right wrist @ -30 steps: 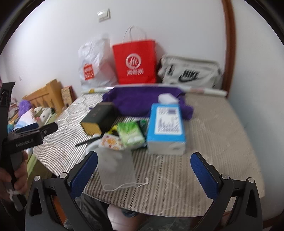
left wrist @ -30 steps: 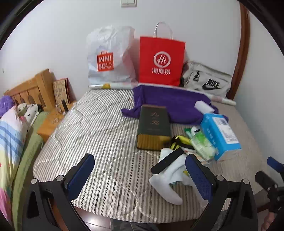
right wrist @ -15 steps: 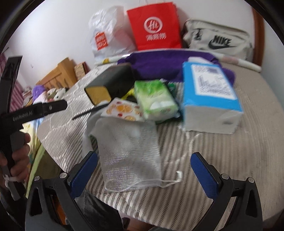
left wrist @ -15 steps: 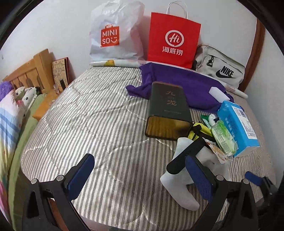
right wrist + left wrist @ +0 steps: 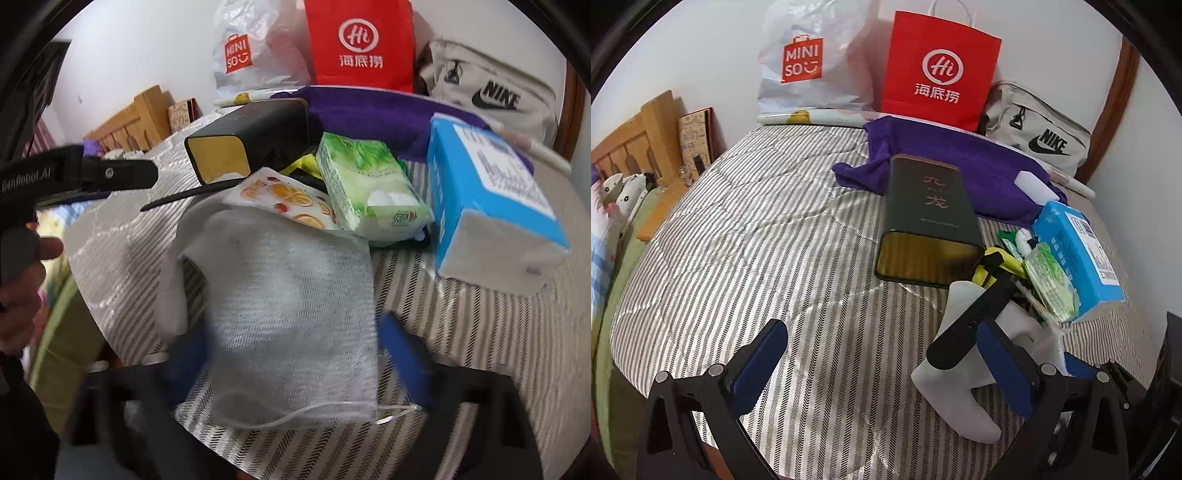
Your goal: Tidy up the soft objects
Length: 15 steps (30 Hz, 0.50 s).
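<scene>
Two grippers work over the striped mattress [image 5: 768, 258]. Judging by the pictures, the step in hand is picking up the white mesh pouch [image 5: 291, 314] at the near edge. The right gripper [image 5: 295, 350] straddles it, jaws just closing, pads not clearly pressing yet. The left gripper [image 5: 882, 365] hovers spread and empty. Next: finish the pinch, then lift clear of the tissue pack [image 5: 369, 188].

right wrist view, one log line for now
right gripper: closing around mesh bag | left gripper: open, empty | white sock: on bed
</scene>
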### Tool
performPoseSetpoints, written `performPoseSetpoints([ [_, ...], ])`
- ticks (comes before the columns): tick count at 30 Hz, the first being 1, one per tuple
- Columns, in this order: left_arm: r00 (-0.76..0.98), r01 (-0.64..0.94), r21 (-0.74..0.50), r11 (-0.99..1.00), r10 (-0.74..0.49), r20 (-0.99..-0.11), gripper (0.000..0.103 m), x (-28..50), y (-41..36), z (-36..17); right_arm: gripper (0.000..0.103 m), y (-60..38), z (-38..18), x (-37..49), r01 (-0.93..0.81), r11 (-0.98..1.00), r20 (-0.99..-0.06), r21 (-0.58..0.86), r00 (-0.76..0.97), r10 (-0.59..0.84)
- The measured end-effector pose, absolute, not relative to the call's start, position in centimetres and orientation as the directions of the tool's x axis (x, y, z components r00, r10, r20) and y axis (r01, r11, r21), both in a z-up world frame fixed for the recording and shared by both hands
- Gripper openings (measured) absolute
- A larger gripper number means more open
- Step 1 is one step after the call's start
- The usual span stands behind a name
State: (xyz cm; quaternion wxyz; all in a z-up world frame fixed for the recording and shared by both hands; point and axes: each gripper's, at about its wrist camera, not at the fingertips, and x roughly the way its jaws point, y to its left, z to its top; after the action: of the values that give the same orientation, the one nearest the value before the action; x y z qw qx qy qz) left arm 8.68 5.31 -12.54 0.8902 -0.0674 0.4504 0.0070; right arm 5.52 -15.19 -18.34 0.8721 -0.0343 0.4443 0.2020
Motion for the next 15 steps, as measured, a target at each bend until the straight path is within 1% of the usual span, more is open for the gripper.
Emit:
performPoseSetpoints([
  [1,0.594,-0.069,-0.114,0.991,-0.051,-0.802,0.103,8.7,5.3,-12.6,0.061,-15.4,-18.3,5.4,-0.385,0.916,-0.791,0.116,0.522,0.320],
  [2,0.595,-0.062,-0.117,0.991,-0.057,-0.802,0.103,8.7,5.3,-12.6,0.050,-15.7,-18.2,5.3,-0.386,0.913,-0.790,0.128,0.518,0.330],
  [3,0.598,-0.047,-0.121,0.992,-0.069,-0.799,0.103,8.7,5.1,-12.7,0.036,-16.0,-18.1,5.3,-0.386,0.912,-0.790,0.141,0.511,0.339],
  [4,0.600,-0.036,-0.124,0.992,-0.077,-0.796,0.103,8.8,5.0,-12.6,0.030,-16.3,-18.0,5.2,-0.390,0.908,-0.791,0.157,0.500,0.351],
  [5,0.603,-0.026,-0.126,0.992,-0.085,-0.793,0.103,8.8,4.8,-12.6,0.021,-16.5,-17.9,5.2,-0.396,0.903,-0.792,0.168,0.491,0.363],
  [8,0.617,0.027,-0.126,0.992,-0.116,-0.778,0.103,8.9,3.9,-12.4,0.016,-17.1,-17.7,4.7,-0.393,0.908,-0.795,0.146,0.500,0.344],
  [13,0.624,0.095,-0.080,0.992,-0.122,-0.771,0.102,9.8,2.3,-12.4,0.013,-18.7,-16.7,3.4,-0.406,0.901,-0.782,0.156,0.506,0.363],
  [15,0.620,0.118,-0.075,0.990,-0.133,-0.773,0.098,10.3,1.9,-12.4,0.013,-19.3,-16.4,3.1,-0.407,0.902,-0.780,0.143,0.514,0.356],
])
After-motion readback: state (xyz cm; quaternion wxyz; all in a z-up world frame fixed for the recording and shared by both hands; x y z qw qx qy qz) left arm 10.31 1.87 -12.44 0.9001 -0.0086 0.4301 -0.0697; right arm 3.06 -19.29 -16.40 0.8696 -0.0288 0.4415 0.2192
